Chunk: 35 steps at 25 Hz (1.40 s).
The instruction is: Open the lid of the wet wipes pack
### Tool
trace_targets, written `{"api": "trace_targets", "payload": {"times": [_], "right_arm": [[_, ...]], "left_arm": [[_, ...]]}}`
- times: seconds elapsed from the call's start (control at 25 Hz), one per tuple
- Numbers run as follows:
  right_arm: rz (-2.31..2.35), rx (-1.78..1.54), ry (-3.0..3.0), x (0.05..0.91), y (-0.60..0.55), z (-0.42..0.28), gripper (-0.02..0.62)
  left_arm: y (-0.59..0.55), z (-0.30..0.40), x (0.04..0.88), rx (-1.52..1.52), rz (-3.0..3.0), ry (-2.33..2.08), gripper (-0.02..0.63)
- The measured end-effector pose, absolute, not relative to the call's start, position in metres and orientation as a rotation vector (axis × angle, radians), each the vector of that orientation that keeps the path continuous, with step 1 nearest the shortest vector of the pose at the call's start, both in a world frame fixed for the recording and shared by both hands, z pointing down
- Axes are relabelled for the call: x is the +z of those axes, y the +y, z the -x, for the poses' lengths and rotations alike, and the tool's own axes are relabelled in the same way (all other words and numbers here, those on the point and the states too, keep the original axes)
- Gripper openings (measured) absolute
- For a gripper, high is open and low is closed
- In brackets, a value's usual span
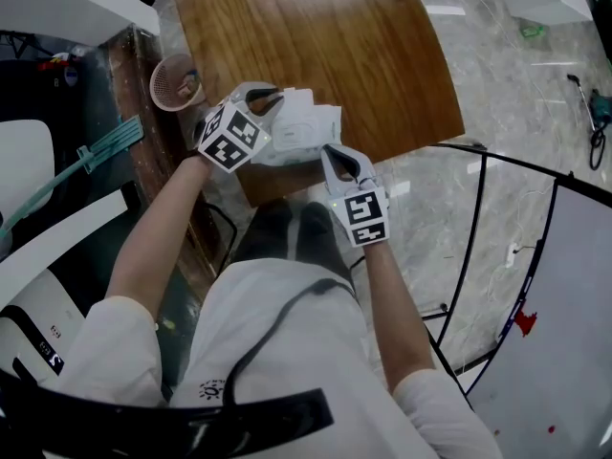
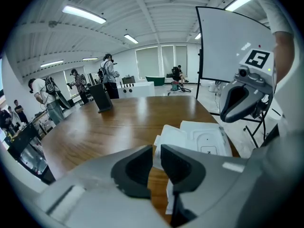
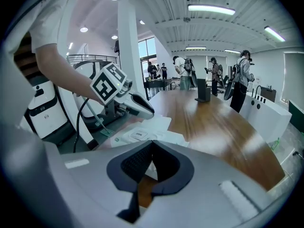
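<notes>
The white wet wipes pack (image 1: 304,122) lies at the near edge of the wooden table (image 1: 316,36). Its lid label (image 2: 209,144) faces up and looks flat. My left gripper (image 1: 271,97) is at the pack's left end. In the left gripper view its jaws (image 2: 156,152) stand a thin gap apart, with the pack's corner edge pinched in that gap. My right gripper (image 1: 337,156) is at the pack's near right edge. Its tips (image 3: 151,145) meet, and white wrapper (image 3: 142,136) shows in the hollow behind them.
A pink mesh basket (image 1: 175,81) stands on the floor left of the table. A black-framed whiteboard (image 1: 574,285) stands to the right. A dark stand (image 2: 101,98) sits far across the table, with several people (image 2: 107,70) beyond it.
</notes>
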State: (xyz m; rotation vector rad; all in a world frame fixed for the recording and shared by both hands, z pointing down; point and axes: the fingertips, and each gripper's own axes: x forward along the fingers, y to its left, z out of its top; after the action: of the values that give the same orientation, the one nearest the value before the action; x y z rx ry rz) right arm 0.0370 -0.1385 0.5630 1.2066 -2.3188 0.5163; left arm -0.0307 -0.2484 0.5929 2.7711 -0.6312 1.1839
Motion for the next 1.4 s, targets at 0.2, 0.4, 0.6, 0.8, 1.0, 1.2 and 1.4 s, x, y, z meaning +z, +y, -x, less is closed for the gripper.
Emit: {"api": "trace_targets", "payload": {"times": [0.2,0.4,0.6,0.8,1.0,1.2,1.4], "right_arm": [[-1.222,0.521,-2.328,0.558,-0.139,-0.041,0.009],[-1.212,0.501,-2.343,0.55,-0.138,-0.043,0.009],[-1.189,0.471,-2.366,0.54,-0.133,-0.044,0.009],[-1.201,0.452,-2.409,0.522,-0.134,-0.046,0.009],[-1.222,0.43,-2.467,0.496,-0.133,-0.049,0.009],[-1.232,0.38,-2.543,0.463,-0.133,-0.047,0.009],[-1.228,0.314,-2.631,0.423,-0.129,-0.043,0.009]], "left_arm": [[-0.247,0.032,0.586,1.138,-2.766,-0.673,0.078],[-0.245,0.036,0.572,1.043,-2.738,-0.741,0.118],[-0.237,0.037,0.555,1.011,-2.747,-0.782,0.133],[-0.229,0.038,0.536,0.957,-2.758,-0.846,0.133],[-0.215,0.04,0.509,0.876,-2.742,-0.942,0.114],[-0.197,0.042,0.477,0.785,-2.745,-1.035,0.077],[-0.18,0.049,0.44,0.687,-2.756,-1.145,0.04]]}}
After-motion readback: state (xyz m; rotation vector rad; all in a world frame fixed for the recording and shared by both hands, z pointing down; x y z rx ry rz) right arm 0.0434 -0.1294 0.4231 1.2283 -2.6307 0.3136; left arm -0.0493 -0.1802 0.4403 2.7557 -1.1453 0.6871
